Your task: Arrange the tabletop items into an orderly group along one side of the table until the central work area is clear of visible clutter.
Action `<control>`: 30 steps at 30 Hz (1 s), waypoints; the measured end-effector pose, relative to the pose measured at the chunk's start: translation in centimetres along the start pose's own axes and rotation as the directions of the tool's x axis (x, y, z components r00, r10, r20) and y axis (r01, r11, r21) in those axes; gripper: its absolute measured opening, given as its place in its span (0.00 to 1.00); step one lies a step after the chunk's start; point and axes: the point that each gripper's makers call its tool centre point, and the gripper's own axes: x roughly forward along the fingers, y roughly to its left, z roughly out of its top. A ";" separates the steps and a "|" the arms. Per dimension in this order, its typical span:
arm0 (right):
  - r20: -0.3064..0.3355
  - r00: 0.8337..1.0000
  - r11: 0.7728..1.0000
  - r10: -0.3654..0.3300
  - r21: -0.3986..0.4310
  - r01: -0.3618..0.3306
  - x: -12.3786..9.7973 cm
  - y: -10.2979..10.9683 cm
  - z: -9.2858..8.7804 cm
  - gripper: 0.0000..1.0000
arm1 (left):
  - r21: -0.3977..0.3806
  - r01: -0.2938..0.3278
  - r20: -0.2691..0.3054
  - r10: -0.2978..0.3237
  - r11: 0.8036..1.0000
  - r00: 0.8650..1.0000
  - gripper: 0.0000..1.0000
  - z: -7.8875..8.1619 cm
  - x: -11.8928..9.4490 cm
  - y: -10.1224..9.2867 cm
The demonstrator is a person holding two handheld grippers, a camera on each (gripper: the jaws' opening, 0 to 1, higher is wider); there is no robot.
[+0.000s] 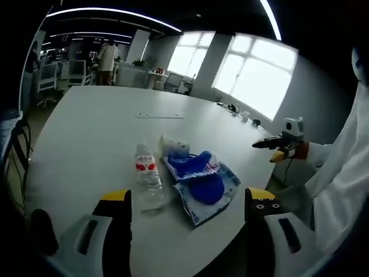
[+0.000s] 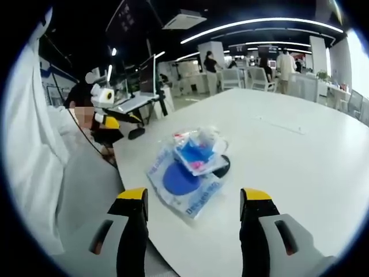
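windows [image 1: 242,72] bright | ceiling light strips [image 2: 253,26] | office chairs [image 1: 75,72] beyond

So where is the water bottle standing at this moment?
In the left gripper view the water bottle stands upright on the white table, near its edge, just left of the blue plastic packages and ahead of the left gripper.

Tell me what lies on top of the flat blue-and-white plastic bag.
A smaller clear packet with blue contents lies on the blue-and-white plastic bag. What is under the bag is covered.
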 end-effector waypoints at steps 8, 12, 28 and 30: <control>0.003 1.000 1.000 0.008 -0.013 -0.008 0.7 -0.3 0.8 0.63 | 0.012 0.010 -0.002 -0.010 1.000 1.000 0.82 0.8 0.6 0.4; 0.005 1.000 1.000 0.010 -0.019 -0.010 0.9 -0.6 1.1 0.63 | 0.019 0.015 -0.005 -0.015 1.000 1.000 0.82 1.1 0.9 0.6; -0.003 1.000 0.999 0.016 -0.035 -0.016 2.2 -1.9 2.1 0.63 | 0.043 0.042 -0.003 -0.041 0.998 0.999 0.81 3.0 2.8 1.4; -0.001 1.000 0.999 0.017 -0.036 -0.017 2.4 -2.2 2.3 0.63 | 0.046 0.045 -0.003 -0.045 0.998 0.999 0.81 3.2 3.1 1.5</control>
